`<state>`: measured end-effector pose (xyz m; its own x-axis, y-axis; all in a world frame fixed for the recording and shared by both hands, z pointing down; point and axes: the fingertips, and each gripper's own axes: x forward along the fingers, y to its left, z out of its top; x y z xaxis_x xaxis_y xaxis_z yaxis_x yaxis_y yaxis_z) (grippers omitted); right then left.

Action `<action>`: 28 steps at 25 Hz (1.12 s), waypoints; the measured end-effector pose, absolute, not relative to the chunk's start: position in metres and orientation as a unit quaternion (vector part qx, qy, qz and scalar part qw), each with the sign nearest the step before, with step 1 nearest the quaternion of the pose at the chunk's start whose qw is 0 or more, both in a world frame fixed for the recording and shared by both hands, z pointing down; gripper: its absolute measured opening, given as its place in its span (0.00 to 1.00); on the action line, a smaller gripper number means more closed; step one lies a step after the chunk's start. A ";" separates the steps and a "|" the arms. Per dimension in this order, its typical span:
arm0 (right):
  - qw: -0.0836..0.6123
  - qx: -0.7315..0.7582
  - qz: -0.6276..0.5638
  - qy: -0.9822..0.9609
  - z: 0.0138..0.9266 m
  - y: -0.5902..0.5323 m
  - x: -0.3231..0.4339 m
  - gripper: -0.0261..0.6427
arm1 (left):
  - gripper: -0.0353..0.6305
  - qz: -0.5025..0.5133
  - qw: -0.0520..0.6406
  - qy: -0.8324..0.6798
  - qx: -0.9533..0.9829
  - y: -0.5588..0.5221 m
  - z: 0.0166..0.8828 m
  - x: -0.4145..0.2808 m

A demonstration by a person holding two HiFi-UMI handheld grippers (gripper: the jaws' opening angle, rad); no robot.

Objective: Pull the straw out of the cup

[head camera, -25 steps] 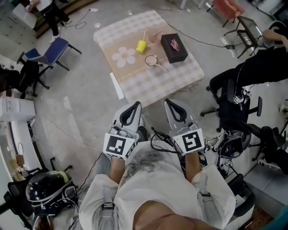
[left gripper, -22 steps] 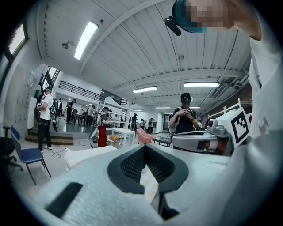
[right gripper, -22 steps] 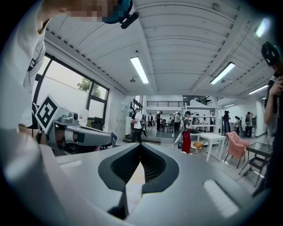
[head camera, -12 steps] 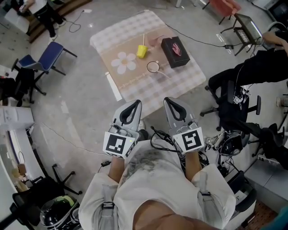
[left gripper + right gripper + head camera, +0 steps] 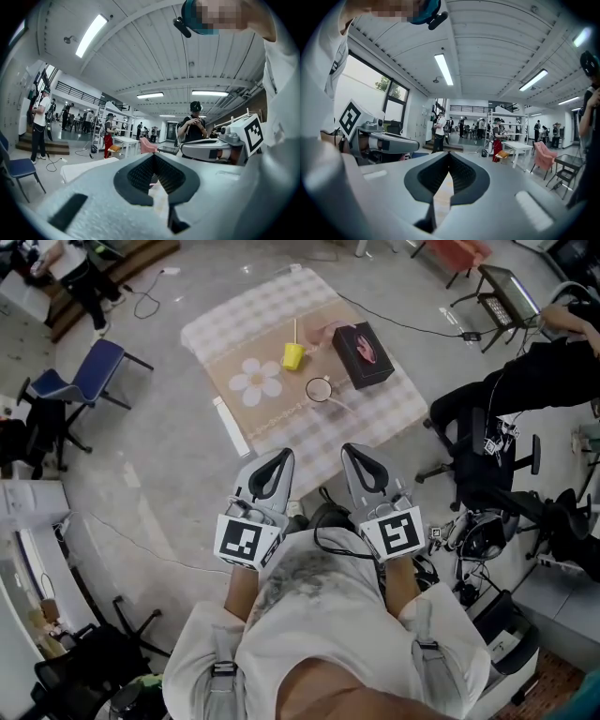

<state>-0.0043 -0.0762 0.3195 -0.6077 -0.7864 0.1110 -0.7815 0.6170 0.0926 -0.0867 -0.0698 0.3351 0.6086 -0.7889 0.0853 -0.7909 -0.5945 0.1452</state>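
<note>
A yellow cup (image 5: 292,356) with a thin pale straw (image 5: 295,331) standing up in it sits on the low table with the checked cloth (image 5: 244,315), far ahead of me. Both grippers are held close to my body, well short of the table, pointing level toward it. My left gripper (image 5: 281,457) and right gripper (image 5: 354,452) are side by side, jaws together, with nothing between them. In the left gripper view the left gripper (image 5: 153,156) hides the cup behind its jaws. In the right gripper view the right gripper (image 5: 449,153) does the same.
On the table a black box (image 5: 364,354) lies right of the cup, a clear round glass (image 5: 319,389) stands nearer me, and a flower-print mat (image 5: 257,382) lies left. A blue chair (image 5: 89,371) stands at left; a seated person in black (image 5: 530,381) is at right, cables and office chairs beside them.
The table has slid slightly left and lower in the head view as I move toward it. The helmet at lower left has left the picture. Both grippers keep their place before my body.
</note>
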 end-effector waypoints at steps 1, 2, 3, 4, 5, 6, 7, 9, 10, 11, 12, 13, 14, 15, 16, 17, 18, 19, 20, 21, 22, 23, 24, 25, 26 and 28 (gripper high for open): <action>0.073 0.439 -0.015 -0.896 0.321 -0.079 -0.004 0.05 | 0.05 0.006 0.086 -0.440 0.894 -0.073 0.337 -0.086; 0.077 0.440 -0.012 -0.894 0.323 -0.083 -0.003 0.05 | 0.05 0.007 0.087 -0.439 0.894 -0.076 0.338 -0.086; 0.076 0.442 -0.011 -0.894 0.323 -0.087 -0.003 0.05 | 0.05 0.007 0.089 -0.438 0.895 -0.081 0.340 -0.086; 0.070 0.443 -0.013 -0.894 0.322 -0.093 -0.003 0.05 | 0.05 0.008 0.091 -0.437 0.895 -0.085 0.341 -0.085; 0.065 0.443 -0.014 -0.894 0.321 -0.098 -0.003 0.05 | 0.05 0.008 0.093 -0.437 0.895 -0.090 0.343 -0.085; 0.067 0.442 -0.012 -0.894 0.323 -0.103 -0.003 0.05 | 0.05 0.008 0.094 -0.438 0.894 -0.095 0.344 -0.084; 0.072 0.441 -0.009 -0.895 0.327 -0.107 -0.001 0.05 | 0.05 0.009 0.095 -0.439 0.894 -0.100 0.345 -0.084; 0.075 0.438 -0.003 -0.896 0.332 -0.118 0.000 0.06 | 0.05 0.011 0.094 -0.444 0.891 -0.111 0.346 -0.084; 0.070 0.437 -0.003 -0.897 0.331 -0.125 0.000 0.05 | 0.05 0.011 0.095 -0.447 0.890 -0.116 0.347 -0.084; 0.066 0.434 -0.002 -0.898 0.331 -0.132 0.001 0.05 | 0.05 0.010 0.096 -0.449 0.888 -0.121 0.347 -0.084; 0.065 0.432 -0.001 -0.899 0.331 -0.138 0.001 0.05 | 0.05 0.011 0.098 -0.451 0.887 -0.125 0.348 -0.083; 0.066 0.430 -0.001 -0.900 0.332 -0.144 0.001 0.05 | 0.05 0.013 0.098 -0.452 0.887 -0.130 0.349 -0.083; 0.067 0.429 -0.001 -0.901 0.333 -0.150 0.001 0.05 | 0.05 0.015 0.099 -0.453 0.886 -0.135 0.350 -0.083; 0.068 0.428 0.000 -0.901 0.334 -0.155 0.001 0.06 | 0.05 0.017 0.100 -0.454 0.885 -0.141 0.352 -0.083; 0.071 0.426 0.003 -0.902 0.337 -0.160 0.001 0.05 | 0.05 0.018 0.102 -0.456 0.884 -0.146 0.354 -0.083; 0.076 0.425 0.007 -0.902 0.341 -0.164 0.001 0.05 | 0.05 0.019 0.104 -0.457 0.883 -0.151 0.356 -0.084; 0.081 0.425 0.010 -0.902 0.344 -0.168 0.002 0.05 | 0.05 0.019 0.106 -0.458 0.882 -0.155 0.357 -0.084; 0.081 0.425 0.011 -0.902 0.345 -0.172 0.002 0.05 | 0.05 0.020 0.108 -0.458 0.882 -0.158 0.359 -0.084; 0.080 0.425 0.011 -0.902 0.346 -0.175 0.002 0.05 | 0.05 0.021 0.111 -0.458 0.882 -0.161 0.360 -0.083; 0.083 0.424 0.012 -0.902 0.348 -0.178 0.002 0.05 | 0.05 0.022 0.113 -0.458 0.881 -0.164 0.362 -0.083; 0.089 0.423 0.014 -0.901 0.352 -0.181 0.003 0.05 | 0.05 0.023 0.116 -0.458 0.881 -0.166 0.365 -0.083; 0.094 0.423 0.016 -0.901 0.355 -0.183 0.004 0.06 | 0.05 0.024 0.119 -0.458 0.881 -0.169 0.367 -0.082; 0.095 0.423 0.016 -0.901 0.357 -0.186 0.005 0.06 | 0.05 0.026 0.121 -0.458 0.880 -0.172 0.370 -0.081; 0.093 0.424 0.016 -0.901 0.357 -0.189 0.005 0.06 | 0.05 0.027 0.124 -0.457 0.880 -0.175 0.372 -0.081; 0.093 0.425 0.017 -0.900 0.359 -0.192 0.006 0.06 | 0.05 0.028 0.126 -0.457 0.880 -0.177 0.374 -0.080; 0.098 0.426 0.020 -0.899 0.363 -0.196 0.008 0.06 | 0.05 0.030 0.131 -0.455 0.881 -0.181 0.378 -0.077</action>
